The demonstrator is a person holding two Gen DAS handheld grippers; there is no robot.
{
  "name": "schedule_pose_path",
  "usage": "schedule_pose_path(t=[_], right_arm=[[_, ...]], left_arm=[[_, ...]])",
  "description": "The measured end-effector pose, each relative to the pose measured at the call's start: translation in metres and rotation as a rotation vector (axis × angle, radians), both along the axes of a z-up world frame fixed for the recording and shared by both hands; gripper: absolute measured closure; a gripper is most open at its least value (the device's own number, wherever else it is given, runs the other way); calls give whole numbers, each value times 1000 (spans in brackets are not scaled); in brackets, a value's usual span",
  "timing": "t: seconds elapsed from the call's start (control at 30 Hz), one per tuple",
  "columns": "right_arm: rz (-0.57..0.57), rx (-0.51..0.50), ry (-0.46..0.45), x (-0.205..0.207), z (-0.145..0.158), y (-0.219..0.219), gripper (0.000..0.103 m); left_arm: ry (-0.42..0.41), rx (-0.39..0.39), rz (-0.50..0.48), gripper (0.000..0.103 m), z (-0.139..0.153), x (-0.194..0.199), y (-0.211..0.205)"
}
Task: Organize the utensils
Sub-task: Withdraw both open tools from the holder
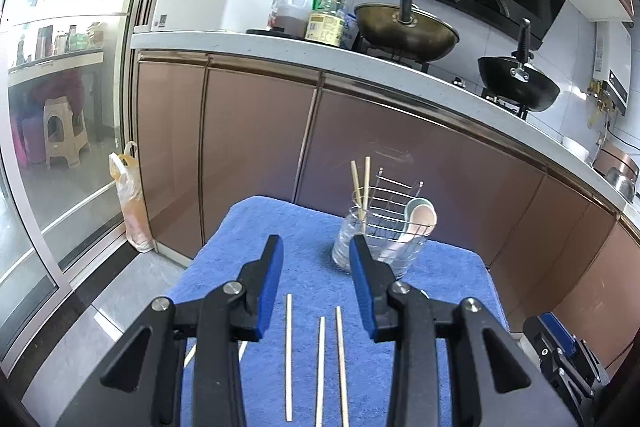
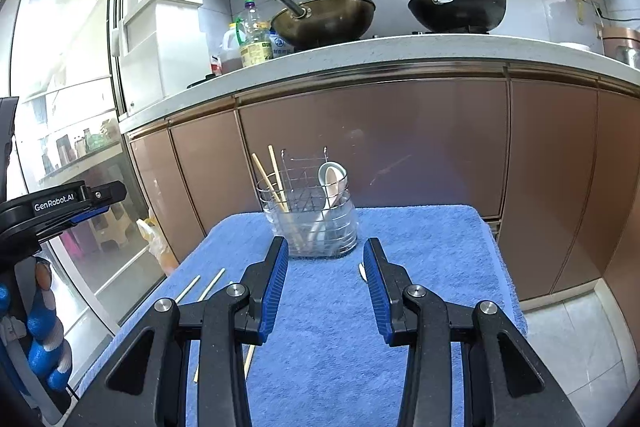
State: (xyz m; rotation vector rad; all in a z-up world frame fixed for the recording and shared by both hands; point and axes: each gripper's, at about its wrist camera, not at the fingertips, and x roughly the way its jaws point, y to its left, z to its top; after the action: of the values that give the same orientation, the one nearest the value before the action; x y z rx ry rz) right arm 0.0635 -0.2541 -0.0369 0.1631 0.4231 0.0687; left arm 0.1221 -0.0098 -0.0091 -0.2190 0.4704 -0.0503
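Hidden or cut off: the three loose chopsticks (image 1: pixel 289 355) run off the bottom of the left wrist view; a fourth pale stick shows only as slivers behind the left gripper's arm. In the right wrist view only the tips of loose chopsticks (image 2: pixel 211 284) emerge past the gripper's left finger.
Hard to make out: a small pale, rounded object (image 2: pixel 362 271) on the towel, mostly behind the right gripper's right finger; what it is cannot be told.
Left gripper (image 1: pixel 316 247): jaws apart, nothing between the blue pads; it hangs over the near part of the blue towel (image 1: pixel 248 227).
Right gripper (image 2: pixel 326 247): jaws apart, empty, aimed at the utensil holder (image 2: pixel 308 223).
Utensil holder: stands at the towel's far edge, towards the far right corner in the left wrist view (image 1: pixel 376 239); clear ribbed plastic cups inside a wire rack.
Holder contents: two upright chopsticks (image 2: pixel 276 179) in the left cup; pale ceramic spoons (image 2: pixel 332 179) in the right.
Seen only from the right: a blue-gloved hand (image 2: pixel 44 339) gripping the left gripper's body at the left edge.
Seen only from the left: a plastic bag (image 1: pixel 130 199) on the floor against the brown cabinet doors.
Towel: blue terry, looped pile.
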Motion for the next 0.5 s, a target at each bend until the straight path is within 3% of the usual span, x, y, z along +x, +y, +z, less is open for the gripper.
schedule_pose_path(t=[0.5], right_arm=[[12,-18,16,2,-1,9,64]], left_arm=[[33,-12,41,70,-11,-3,28]])
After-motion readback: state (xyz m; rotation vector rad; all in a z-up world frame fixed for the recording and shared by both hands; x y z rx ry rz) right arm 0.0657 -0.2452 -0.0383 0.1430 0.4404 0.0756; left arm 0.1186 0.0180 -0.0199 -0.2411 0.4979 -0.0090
